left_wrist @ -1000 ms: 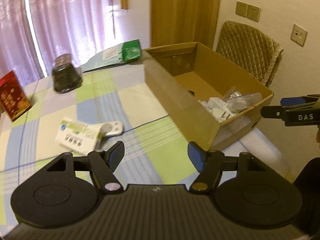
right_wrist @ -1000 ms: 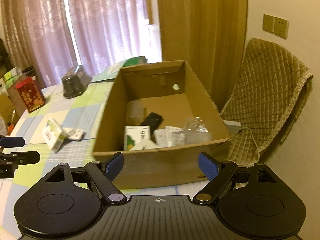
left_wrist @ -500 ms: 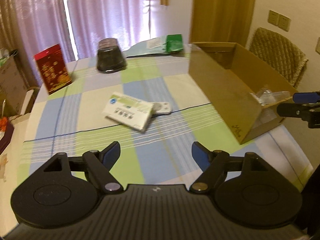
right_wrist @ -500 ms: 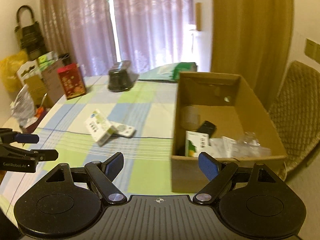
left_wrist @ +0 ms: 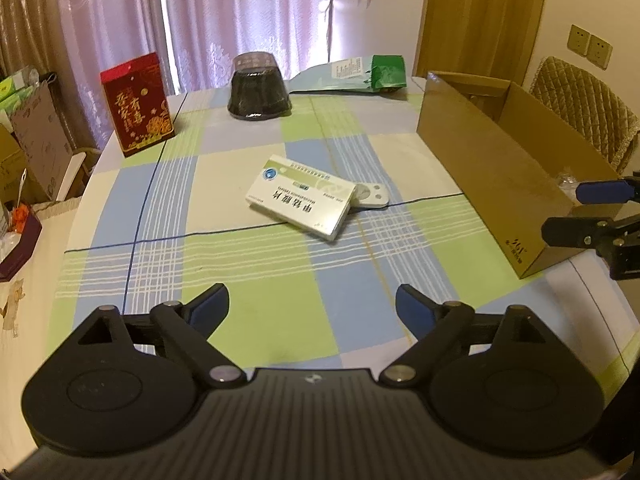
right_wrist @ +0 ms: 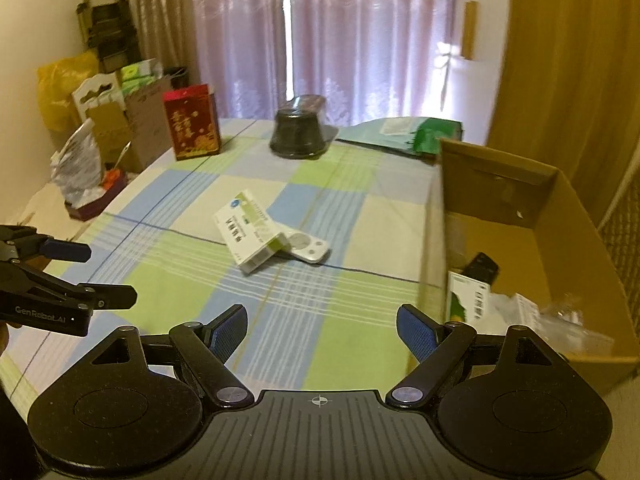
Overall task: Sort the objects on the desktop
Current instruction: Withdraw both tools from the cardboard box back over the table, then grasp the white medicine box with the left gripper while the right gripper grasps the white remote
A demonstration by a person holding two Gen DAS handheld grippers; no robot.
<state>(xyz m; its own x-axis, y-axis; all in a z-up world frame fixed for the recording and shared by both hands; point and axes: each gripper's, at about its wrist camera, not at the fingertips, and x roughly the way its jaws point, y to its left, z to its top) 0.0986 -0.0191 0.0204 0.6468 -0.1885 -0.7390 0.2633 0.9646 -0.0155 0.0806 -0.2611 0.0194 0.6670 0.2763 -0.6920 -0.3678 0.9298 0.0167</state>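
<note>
Left wrist view: the left gripper point(left_wrist: 312, 304) hangs above the worktop point(left_wrist: 260, 312), fingers spread wide and empty. A white box point(left_wrist: 301, 196) lies mid-worktop, overlapping a small white device point(left_wrist: 374, 196). The carton point(left_wrist: 492, 168) stands to the right.

Right wrist view: the right gripper point(right_wrist: 322, 330) hovers with fingers apart, holding nothing, beside the carton point(right_wrist: 560, 216), which already holds several items. The white box point(right_wrist: 250, 232) lies ahead.

Checked cloth point(left_wrist: 260, 312) covers the table; matt cardboard box point(left_wrist: 492, 168); glossy paper carton point(left_wrist: 301, 195).
</note>
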